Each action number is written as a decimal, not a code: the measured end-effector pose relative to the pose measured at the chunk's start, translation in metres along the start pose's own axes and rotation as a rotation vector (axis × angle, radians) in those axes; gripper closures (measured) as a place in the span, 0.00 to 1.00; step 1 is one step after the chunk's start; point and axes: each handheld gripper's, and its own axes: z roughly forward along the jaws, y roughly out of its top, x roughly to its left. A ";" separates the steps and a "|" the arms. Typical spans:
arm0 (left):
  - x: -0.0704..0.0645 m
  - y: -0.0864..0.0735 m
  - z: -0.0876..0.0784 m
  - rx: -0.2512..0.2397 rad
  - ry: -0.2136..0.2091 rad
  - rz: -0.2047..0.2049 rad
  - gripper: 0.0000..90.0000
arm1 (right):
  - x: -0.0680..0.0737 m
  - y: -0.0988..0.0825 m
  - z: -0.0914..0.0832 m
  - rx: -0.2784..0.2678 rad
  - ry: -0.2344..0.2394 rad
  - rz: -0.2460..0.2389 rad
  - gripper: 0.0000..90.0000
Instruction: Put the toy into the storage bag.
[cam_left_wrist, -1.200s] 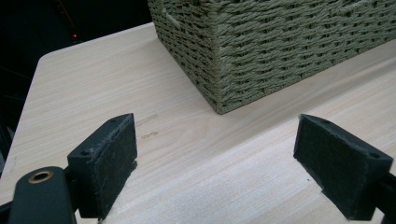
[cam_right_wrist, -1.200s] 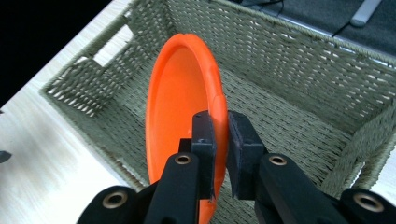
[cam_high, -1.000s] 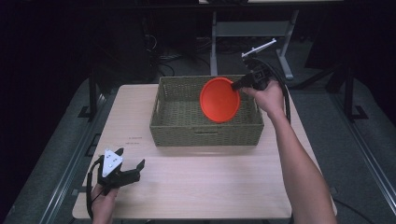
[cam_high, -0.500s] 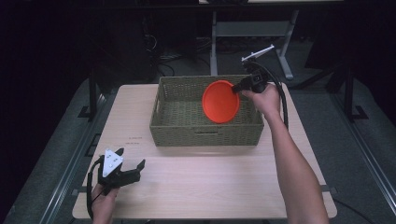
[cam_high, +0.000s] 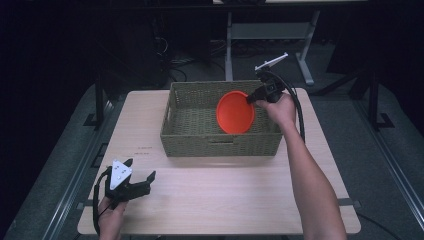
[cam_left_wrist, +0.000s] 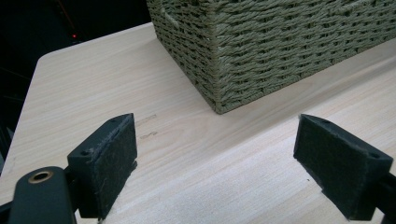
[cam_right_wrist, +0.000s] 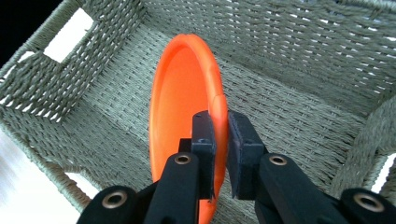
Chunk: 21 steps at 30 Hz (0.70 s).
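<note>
The right gripper (cam_high: 254, 96), pinching the orange plate's (cam_high: 235, 112) rim, has sunk lower inside the woven basket (cam_high: 220, 145), walls close around. The left gripper (cam_high: 142, 182) rests wide open, empty, on open tabletop (cam_high: 240, 200).

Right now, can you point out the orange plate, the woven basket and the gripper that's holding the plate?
orange plate (cam_high: 234, 112): high view, on its hollow inner face.
woven basket (cam_high: 215, 145): high view, on its near outer wall.
right gripper (cam_right_wrist: 221, 140): right gripper view, between the two pads clamped on the plate's rim.
</note>
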 end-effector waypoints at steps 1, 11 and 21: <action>0.000 0.000 0.000 0.000 0.000 0.000 0.14 | 0.000 0.000 0.002 0.000 0.000 0.006 0.91; 0.001 0.000 -0.001 0.003 0.002 0.002 0.14 | 0.000 -0.003 0.017 0.033 0.005 0.014 0.91; 0.002 0.000 -0.002 0.005 0.006 0.003 0.14 | 0.002 -0.005 0.029 0.060 0.004 -0.001 0.91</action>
